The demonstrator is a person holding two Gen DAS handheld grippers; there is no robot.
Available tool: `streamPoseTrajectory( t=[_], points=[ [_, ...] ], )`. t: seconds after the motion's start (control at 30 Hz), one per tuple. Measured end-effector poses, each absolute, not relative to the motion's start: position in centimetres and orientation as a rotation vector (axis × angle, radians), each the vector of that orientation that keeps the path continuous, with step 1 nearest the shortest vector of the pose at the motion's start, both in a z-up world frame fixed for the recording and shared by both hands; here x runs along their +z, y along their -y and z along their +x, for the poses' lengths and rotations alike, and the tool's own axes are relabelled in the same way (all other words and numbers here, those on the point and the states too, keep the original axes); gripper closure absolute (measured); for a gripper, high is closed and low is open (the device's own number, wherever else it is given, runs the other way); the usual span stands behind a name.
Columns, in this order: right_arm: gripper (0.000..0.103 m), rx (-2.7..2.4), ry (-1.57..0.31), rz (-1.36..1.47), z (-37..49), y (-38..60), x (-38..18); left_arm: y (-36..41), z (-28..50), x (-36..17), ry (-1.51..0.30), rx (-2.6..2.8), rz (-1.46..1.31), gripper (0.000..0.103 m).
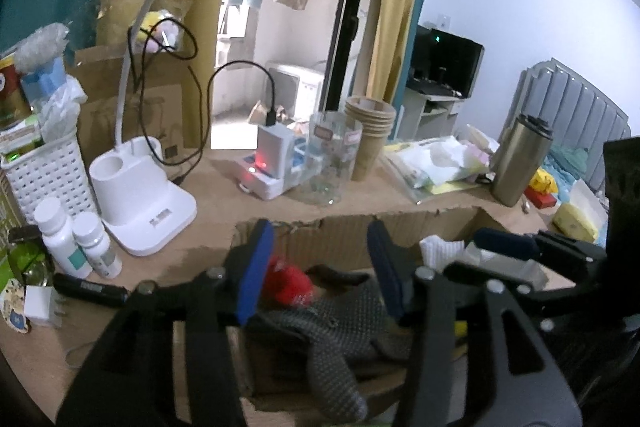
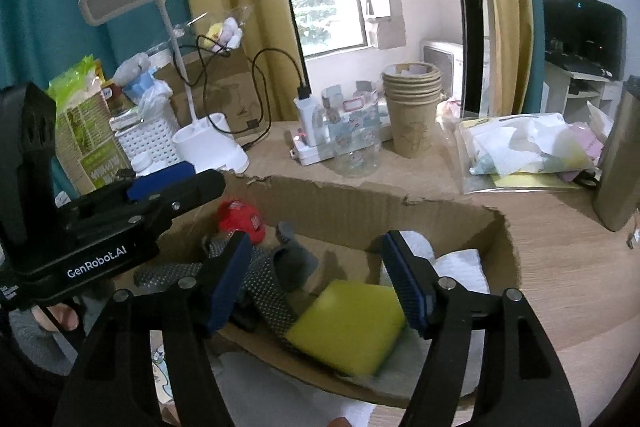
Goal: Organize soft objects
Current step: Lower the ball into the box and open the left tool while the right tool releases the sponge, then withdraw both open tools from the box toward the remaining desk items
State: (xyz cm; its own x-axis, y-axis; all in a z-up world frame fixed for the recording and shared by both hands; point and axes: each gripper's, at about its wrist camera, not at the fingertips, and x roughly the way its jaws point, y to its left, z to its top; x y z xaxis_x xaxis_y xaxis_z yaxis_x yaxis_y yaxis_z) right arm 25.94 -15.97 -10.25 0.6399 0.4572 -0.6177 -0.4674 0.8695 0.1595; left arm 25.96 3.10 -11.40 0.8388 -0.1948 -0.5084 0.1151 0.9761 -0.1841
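Observation:
An open cardboard box point(image 2: 360, 203) stands on the wooden table and holds soft things: a grey dotted glove point(image 1: 332, 343), a red soft item point(image 1: 286, 281), white cloths point(image 2: 460, 263) and a yellow sponge point(image 2: 348, 325). My left gripper point(image 1: 320, 267) is open and empty, hovering over the glove and red item. My right gripper point(image 2: 316, 287) is open and empty just above the yellow sponge, which lies in the box. The right gripper also shows in the left wrist view point(image 1: 520, 251); the left gripper also shows in the right wrist view point(image 2: 160, 195).
A white desk lamp base point(image 1: 140, 195), two pill bottles point(image 1: 76, 239), a white basket point(image 1: 48, 175), a charger with cable point(image 1: 272, 155), a glass jar point(image 1: 332, 159), stacked paper cups point(image 1: 368, 135), a bag of tissues point(image 2: 528, 151) and a steel tumbler point(image 1: 516, 159) crowd the table behind the box.

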Motion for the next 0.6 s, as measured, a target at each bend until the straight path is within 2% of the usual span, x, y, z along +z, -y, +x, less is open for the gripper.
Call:
streamPoseTrajectory(
  t=[0.3, 0.43, 0.6],
  points=[
    [0.032, 0.497, -0.659, 0.02, 25.1, 18.3, -9.0, -3.7, 24.4, -9.9, -0.518, -0.147, -0.161, 0.049],
    [0.032, 0.48, -0.636, 0.034, 24.2, 19.3, -8.1, -3.8, 23.3, -8.8, -0.485, -0.146, -0.168, 0.037],
    [0.032, 0.456, -0.622, 0.032, 23.2, 20.1, -7.1, -3.9, 21.9, -7.4, -0.456, -0.166, -0.182, 0.037]
  ],
)
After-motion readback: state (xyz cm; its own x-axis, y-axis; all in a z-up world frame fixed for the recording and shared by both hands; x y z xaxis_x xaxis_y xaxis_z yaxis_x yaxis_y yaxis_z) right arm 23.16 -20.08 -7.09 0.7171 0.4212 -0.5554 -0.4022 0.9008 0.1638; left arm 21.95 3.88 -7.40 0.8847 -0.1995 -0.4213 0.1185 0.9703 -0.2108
